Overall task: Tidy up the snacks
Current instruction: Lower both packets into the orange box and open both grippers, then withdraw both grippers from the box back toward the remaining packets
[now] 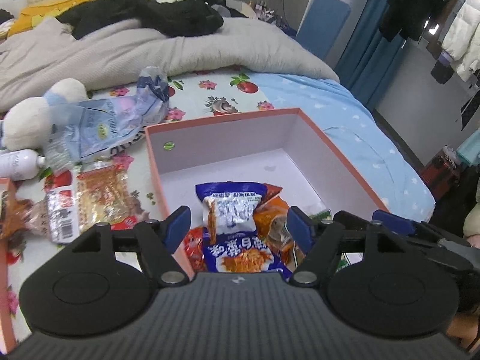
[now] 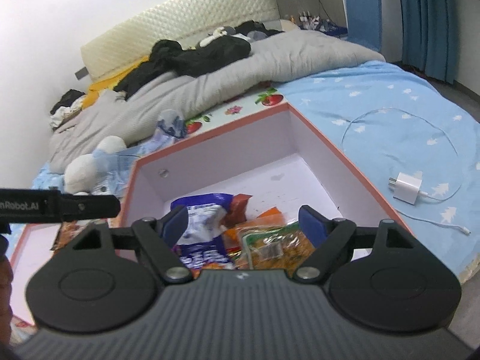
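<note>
Midway through filling, by the look of it: pink box (image 1: pixel 339 162) on the bed (image 1: pixel 345 99) holds several snack packets (image 1: pixel 231 210) at its near end. Outside, left of the box, 2 loose packets (image 1: pixel 87 201) wait, probably next. Left gripper (image 1: pixel 237 225) and right gripper (image 2: pixel 243 225) hover above the box, fingers spread, holding nothing.

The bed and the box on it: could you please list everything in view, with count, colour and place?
box: one, pink outside, white inside, on the bed
snack packets in box: several, blue, orange and red, near corner
snack packets outside: a few, orange and red, left of box
plastic bag: one, clear blue, behind them
plush toy: one, white
bottle: one, white, far left
charger: one, white, right of box
duvet: one, grey
left gripper: open, over box
right gripper: open, over box
</note>
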